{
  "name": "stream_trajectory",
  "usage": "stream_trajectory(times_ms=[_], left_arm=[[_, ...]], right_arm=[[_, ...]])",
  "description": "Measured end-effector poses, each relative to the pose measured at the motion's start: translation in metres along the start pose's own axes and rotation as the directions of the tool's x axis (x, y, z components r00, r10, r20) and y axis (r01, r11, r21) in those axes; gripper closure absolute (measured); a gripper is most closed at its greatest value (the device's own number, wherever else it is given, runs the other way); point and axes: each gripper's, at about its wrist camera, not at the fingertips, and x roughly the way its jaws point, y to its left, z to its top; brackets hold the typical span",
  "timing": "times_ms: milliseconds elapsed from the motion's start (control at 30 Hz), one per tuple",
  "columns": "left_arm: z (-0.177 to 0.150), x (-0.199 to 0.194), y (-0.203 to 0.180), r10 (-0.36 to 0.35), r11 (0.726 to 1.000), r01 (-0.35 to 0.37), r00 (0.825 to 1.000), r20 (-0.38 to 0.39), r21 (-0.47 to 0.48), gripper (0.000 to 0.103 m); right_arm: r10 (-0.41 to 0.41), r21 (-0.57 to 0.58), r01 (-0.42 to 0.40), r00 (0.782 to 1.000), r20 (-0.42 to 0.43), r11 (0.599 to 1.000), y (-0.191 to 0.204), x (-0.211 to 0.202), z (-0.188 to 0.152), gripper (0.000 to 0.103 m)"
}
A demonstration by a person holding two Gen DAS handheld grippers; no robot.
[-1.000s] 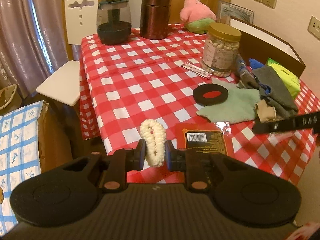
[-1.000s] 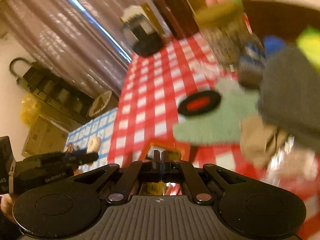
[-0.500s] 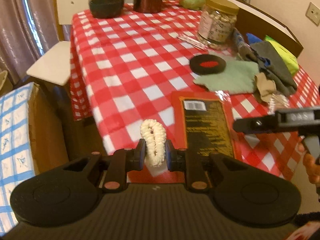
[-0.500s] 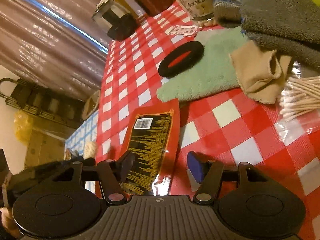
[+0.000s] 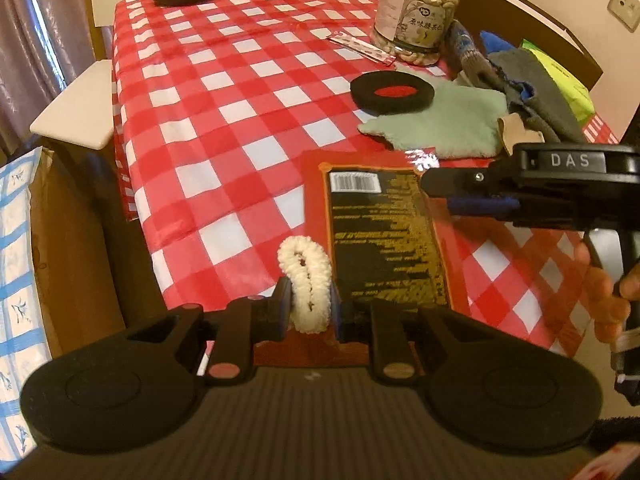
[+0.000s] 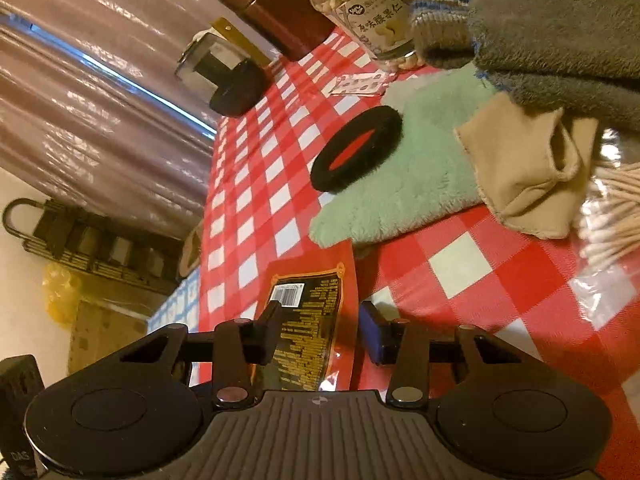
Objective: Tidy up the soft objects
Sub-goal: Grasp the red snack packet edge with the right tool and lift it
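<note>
My left gripper (image 5: 307,305) is shut on a cream fuzzy scrunchie (image 5: 306,276), held upright above the table's near edge. My right gripper (image 6: 322,332) is open and empty, low over a red and black snack packet (image 6: 310,326); it also shows in the left wrist view (image 5: 472,194). Soft things lie at the right: a mint green cloth (image 5: 440,122), a black ring with a red centre (image 5: 392,92), a tan fabric piece (image 6: 528,168), a grey towel (image 6: 560,40) and a striped knit piece (image 6: 436,20).
A red checked tablecloth (image 5: 224,120) covers the table. A jar of nuts (image 5: 416,12), a brown canister (image 6: 276,12) and a dark glass pot (image 6: 228,72) stand at the back. Cotton swabs in a bag (image 6: 616,216) lie right. A white chair (image 5: 76,108) stands left.
My right gripper has opened from shut and dropped low over the snack packet. My left gripper has drawn back towards the table's near edge, still holding the scrunchie.
</note>
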Motion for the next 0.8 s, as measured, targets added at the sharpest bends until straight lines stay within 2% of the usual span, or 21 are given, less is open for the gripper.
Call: stream_trajectory(times_ms=[100, 300, 400, 467, 533, 633, 800], left_arm=[[0.001, 0.001, 0.000, -0.003, 1.000, 0.003, 1.000, 0.000, -0.002, 0.084], [0.000, 0.001, 0.001, -0.003, 1.000, 0.003, 1.000, 0.007, -0.009, 0.084], [0.000, 0.001, 0.002, -0.006, 1.000, 0.006, 1.000, 0.008, -0.012, 0.084], [0.000, 0.001, 0.002, -0.008, 1.000, 0.009, 1.000, 0.007, -0.015, 0.084], [0.000, 0.001, 0.002, -0.011, 1.000, 0.011, 1.000, 0.007, -0.016, 0.084], [0.000, 0.000, 0.004, -0.018, 1.000, 0.018, 1.000, 0.004, -0.025, 0.084], [0.004, -0.004, 0.007, -0.015, 0.999, 0.015, 1.000, 0.005, -0.032, 0.085]], right_arm=[[0.062, 0.047, -0.061, 0.997, -0.036, 0.997, -0.005, 0.003, 0.000, 0.059], [0.181, 0.150, -0.163, 0.977, -0.113, 0.975, -0.015, 0.008, -0.006, 0.061], [0.219, 0.195, -0.190, 0.966, -0.139, 0.962, -0.016, 0.015, -0.009, 0.068], [0.215, 0.212, -0.183, 0.967, -0.140, 0.960, -0.016, 0.018, -0.011, 0.077], [0.201, 0.211, -0.169, 0.969, -0.141, 0.963, -0.014, 0.020, -0.011, 0.093], [0.176, 0.181, -0.150, 0.975, -0.138, 0.972, -0.010, 0.020, -0.009, 0.099], [0.156, 0.118, -0.143, 0.981, -0.117, 0.983, 0.004, 0.013, -0.009, 0.101]])
